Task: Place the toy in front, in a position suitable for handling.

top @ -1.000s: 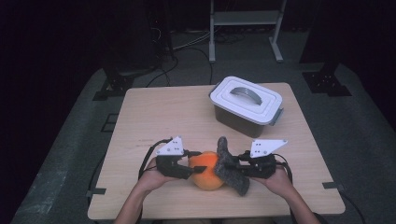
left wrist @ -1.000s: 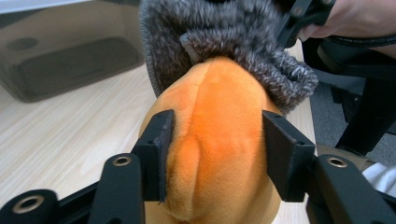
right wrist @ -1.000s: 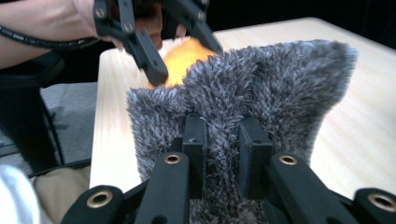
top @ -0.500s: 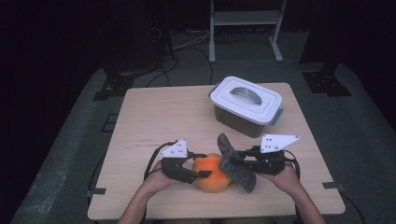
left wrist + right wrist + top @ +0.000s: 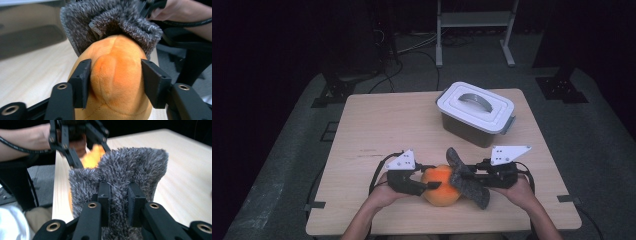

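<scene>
An orange plush toy [image 5: 439,187] rests on the table near its front edge. My left gripper [image 5: 431,186] is shut on its left side; in the left gripper view the two jaws of my left gripper [image 5: 116,80] squeeze a fold of the orange plush toy [image 5: 117,57]. A grey fuzzy cloth [image 5: 468,179] drapes over the toy's right side. My right gripper [image 5: 462,176] is shut on it, and in the right gripper view my right gripper [image 5: 118,195] pinches the grey fuzzy cloth [image 5: 130,167], with the orange plush toy [image 5: 93,158] behind it.
A dark container with a white handled lid [image 5: 475,107] stands at the back right of the wooden table [image 5: 382,125]. Behind the table, a white rack's legs [image 5: 472,30] and cables lie on the dark floor.
Both hands have shifted a little to the right, carrying the plush toy and the grey cloth with them. Both grips are unchanged.
</scene>
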A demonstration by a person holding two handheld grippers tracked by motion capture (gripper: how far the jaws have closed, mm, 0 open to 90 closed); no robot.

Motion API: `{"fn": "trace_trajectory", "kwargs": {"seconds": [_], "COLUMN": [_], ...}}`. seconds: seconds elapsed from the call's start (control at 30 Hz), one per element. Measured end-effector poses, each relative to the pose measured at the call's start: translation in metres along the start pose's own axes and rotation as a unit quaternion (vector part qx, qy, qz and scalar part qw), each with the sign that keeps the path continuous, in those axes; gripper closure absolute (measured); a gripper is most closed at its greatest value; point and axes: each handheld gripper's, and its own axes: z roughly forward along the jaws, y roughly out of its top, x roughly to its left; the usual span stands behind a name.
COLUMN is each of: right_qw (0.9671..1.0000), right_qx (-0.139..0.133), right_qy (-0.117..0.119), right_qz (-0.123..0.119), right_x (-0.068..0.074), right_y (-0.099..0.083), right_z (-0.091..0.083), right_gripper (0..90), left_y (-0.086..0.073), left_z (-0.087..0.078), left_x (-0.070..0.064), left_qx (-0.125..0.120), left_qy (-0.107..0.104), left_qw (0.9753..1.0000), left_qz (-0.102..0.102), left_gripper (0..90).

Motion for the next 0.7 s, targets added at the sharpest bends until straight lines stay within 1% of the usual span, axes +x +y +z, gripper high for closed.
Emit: {"fn": "trace_trajectory", "kwargs": {"seconds": [0.03,0.07,0.13,0.17,0.23,0.27,0.3,0.33,0.37,0.4,0.43,0.47,0.53,0.6,0.7], "right_qw": [1.0000,0.9999,0.9998,0.9995,0.9990,0.9988,0.9991,0.9991,0.9992,0.9993,0.9996,0.9996,0.9997,0.9996,0.9992], "right_qx": [-0.007,-0.008,0.010,0.022,0.044,0.048,0.043,0.041,0.040,0.036,0.029,0.027,0.023,0.025,0.034], "right_qy": [0.001,0.003,-0.005,-0.009,-0.008,-0.008,-0.006,-0.005,-0.007,-0.007,-0.004,-0.003,0.001,0.005,0.008], "right_qz": [-0.005,-0.008,-0.017,-0.018,-0.008,-0.003,0.002,0.003,-0.003,-0.003,-0.003,0.000,0.004,0.011,0.019], "right_x": [0.002,0.004,0.005,0.004,0.000,-0.001,-0.002,-0.001,0.000,0.000,0.001,0.001,0.000,-0.002,-0.005], "right_y": [0.003,0.005,0.004,0.001,-0.008,-0.012,-0.012,-0.011,-0.009,-0.008,-0.007,-0.006,-0.009,-0.012,-0.015], "right_z": [0.001,0.002,0.007,0.010,0.016,0.018,0.019,0.020,0.021,0.021,0.022,0.023,0.025,0.026,0.025], "right_gripper": [74.8,74.7,74.7,74.7,74.7,74.6,74.6,74.5,74.5,74.5,74.5,74.5,74.4,74.4,74.5], "left_y": [0.002,0.003,0.003,0.003,0.000,-0.002,-0.004,-0.005,-0.005,-0.006,-0.008,-0.009,-0.011,-0.011,-0.012], "left_z": [0.000,-0.001,-0.004,-0.006,-0.009,-0.008,-0.008,-0.008,-0.008,-0.008,-0.008,-0.009,-0.010,-0.010,-0.010], "left_x": [-0.001,-0.002,-0.001,0.001,0.005,0.006,0.008,0.010,0.011,0.013,0.014,0.014,0.014,0.013,0.013], "left_qx": [0.001,0.000,0.001,-0.001,-0.004,-0.004,-0.006,-0.006,-0.003,-0.001,-0.004,-0.004,-0.001,-0.001,-0.007], "left_qy": [0.007,0.015,0.027,0.029,0.032,0.031,0.027,0.023,0.022,0.019,0.016,0.016,0.015,0.016,0.018], "left_qw": [0.9999,0.9997,0.9994,0.9994,0.9994,0.9995,0.9996,0.9997,0.9995,0.9994,0.9994,0.9993,0.9996,0.9997,0.9995], "left_qz": [0.011,0.018,0.022,0.017,0.009,0.003,-0.001,-0.012,-0.022,-0.028,-0.031,-0.033,-0.025,-0.020,-0.024], "left_gripper": [46.7,48.0,49.4,49.6,48.8,47.3,44.9,40.9,35.0,30.7,30.1,30.3,35.8,40.5,41.2]}}
